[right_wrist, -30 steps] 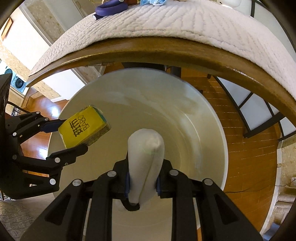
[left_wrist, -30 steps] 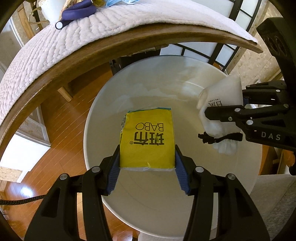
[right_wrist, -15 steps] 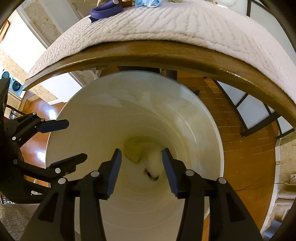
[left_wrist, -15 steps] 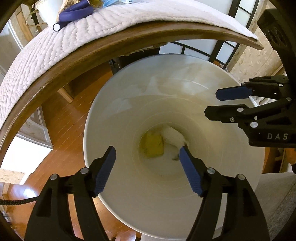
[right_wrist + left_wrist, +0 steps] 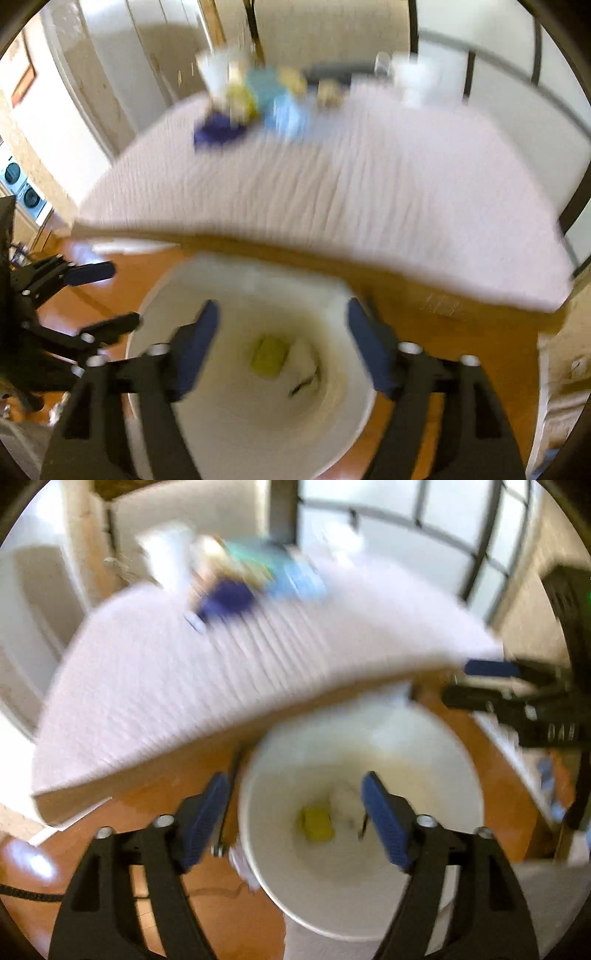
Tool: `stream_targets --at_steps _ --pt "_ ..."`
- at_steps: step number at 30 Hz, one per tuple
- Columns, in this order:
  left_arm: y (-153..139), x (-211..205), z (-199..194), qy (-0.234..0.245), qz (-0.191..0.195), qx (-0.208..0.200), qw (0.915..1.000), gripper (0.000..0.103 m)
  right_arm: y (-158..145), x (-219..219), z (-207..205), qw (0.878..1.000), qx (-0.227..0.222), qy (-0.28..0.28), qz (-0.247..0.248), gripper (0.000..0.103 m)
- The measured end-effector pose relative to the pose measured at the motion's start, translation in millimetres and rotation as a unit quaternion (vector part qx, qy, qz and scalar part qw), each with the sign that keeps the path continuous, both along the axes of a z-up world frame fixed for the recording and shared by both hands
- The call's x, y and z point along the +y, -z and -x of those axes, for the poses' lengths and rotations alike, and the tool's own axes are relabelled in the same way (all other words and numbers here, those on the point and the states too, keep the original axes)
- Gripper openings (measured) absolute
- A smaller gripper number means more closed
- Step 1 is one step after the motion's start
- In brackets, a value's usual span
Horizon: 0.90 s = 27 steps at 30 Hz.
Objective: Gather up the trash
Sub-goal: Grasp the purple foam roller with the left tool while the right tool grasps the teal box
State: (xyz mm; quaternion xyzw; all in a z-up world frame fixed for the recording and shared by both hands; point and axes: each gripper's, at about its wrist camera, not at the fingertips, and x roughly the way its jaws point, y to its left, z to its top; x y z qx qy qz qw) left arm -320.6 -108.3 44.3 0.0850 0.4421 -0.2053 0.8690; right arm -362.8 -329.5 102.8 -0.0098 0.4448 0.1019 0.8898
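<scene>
A white round bin (image 5: 369, 897) (image 5: 343, 435) stands on the wooden floor below the table edge. At its bottom lie a yellow packet (image 5: 317, 823) (image 5: 269, 355) and a white crumpled wrapper (image 5: 345, 805) (image 5: 304, 369). My left gripper (image 5: 295, 814) hangs above the bin, its jaws opening wide with nothing between them. My right gripper (image 5: 280, 341) also hangs above the bin, jaws opening and empty. Each gripper shows at the side of the other's view. Both views are blurred by motion.
A table under a white quilted cloth (image 5: 221, 672) (image 5: 332, 192) rises behind the bin. At its far side lie a purple roll (image 5: 225, 602) (image 5: 218, 131), blue packaging (image 5: 303, 579) (image 5: 286, 112) and other blurred items. Wooden floor (image 5: 122, 867) surrounds the bin.
Both grippers let go: the yellow packet and the white wrapper fell to the bin's bottom. The jaws widened and both grippers rose, bringing the tabletop into view.
</scene>
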Motion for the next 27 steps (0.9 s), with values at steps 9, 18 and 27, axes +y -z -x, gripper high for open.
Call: stream_targets --at_steps 9,18,27 --pt "-49 -8 -40 -0.062 -0.036 -0.137 0.988 0.1 -62 10 -64 0.993 -0.118 -0.002 -0.014 0.099" --pt "-27 -9 -97 -0.098 -0.027 -0.104 0.9894 0.1 -47 28 -152 0.997 -0.079 -0.007 -0.009 0.099" --pt "-13 -12 -137 -0.142 -0.035 -0.079 0.9861 0.1 -27 41 -197 0.998 -0.055 -0.014 -0.009 0.099"
